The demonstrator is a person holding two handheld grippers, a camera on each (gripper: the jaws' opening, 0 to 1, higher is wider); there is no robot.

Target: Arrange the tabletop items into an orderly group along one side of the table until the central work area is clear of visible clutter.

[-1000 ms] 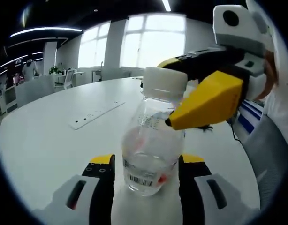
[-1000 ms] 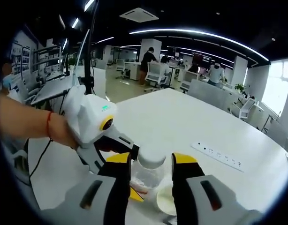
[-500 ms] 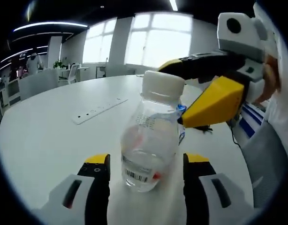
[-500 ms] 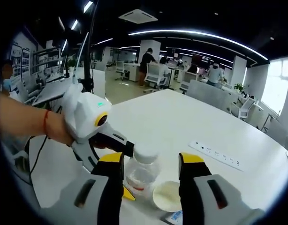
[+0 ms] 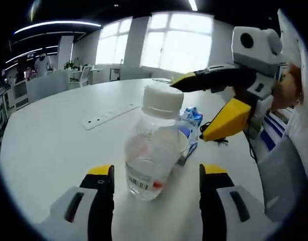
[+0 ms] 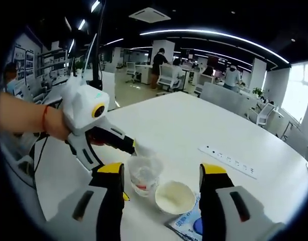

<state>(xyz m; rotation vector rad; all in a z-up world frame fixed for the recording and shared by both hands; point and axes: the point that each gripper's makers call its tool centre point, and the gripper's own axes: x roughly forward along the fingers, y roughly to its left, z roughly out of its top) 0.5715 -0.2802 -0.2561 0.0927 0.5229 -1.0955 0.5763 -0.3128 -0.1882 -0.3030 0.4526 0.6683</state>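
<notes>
**Clerk:** Bottle (image 5: pixel 155 145), one: clear plastic, white screw cap, barcode label low on the wall with a red mark beside it, apparently near empty. Stands upright on the white bench (image 5: pixel 53 145), long axis vertical. Where does it lie from each tool?

**Checker:** Left hand-held gripper (image 5: pixel 156 193): bottle at 12 o'clock, base between the two yellow-tipped jaws. Jaws spread, a gap showing on either side of the base, nothing gripped. Right hand-held gripper (image 6: pixel 161 191): jaws likewise apart and empty; bottle (image 6: pixel 144 173) at 11 o'clock, just inside its left jaw. Left one judged the nearer and squarer to it; a straight close on the lower wall should seat it.

**Clerk:** Neighbouring items?

**Checker:** White round lid or shallow cup (image 6: pixel 175 197), at 12 o'clock in the right gripper view, just beside the bottle. Blue-printed packet (image 6: pixel 186 223) under its near edge; the same packet (image 5: pixel 190 118) stands at 1 o'clock behind the bottle in the left gripper view. White power strip (image 5: pixel 110 116) well apart at 10 o'clock, flat on the bench.

**Clerk:** Risk entry?

**Checker:** Bottle light and tall, likely to tip if one jaw touches first. Right hand-held gripper (image 5: pixel 221 103) hovers close past the cap at 2 o'clock; the two tools may crowd each other.
</notes>
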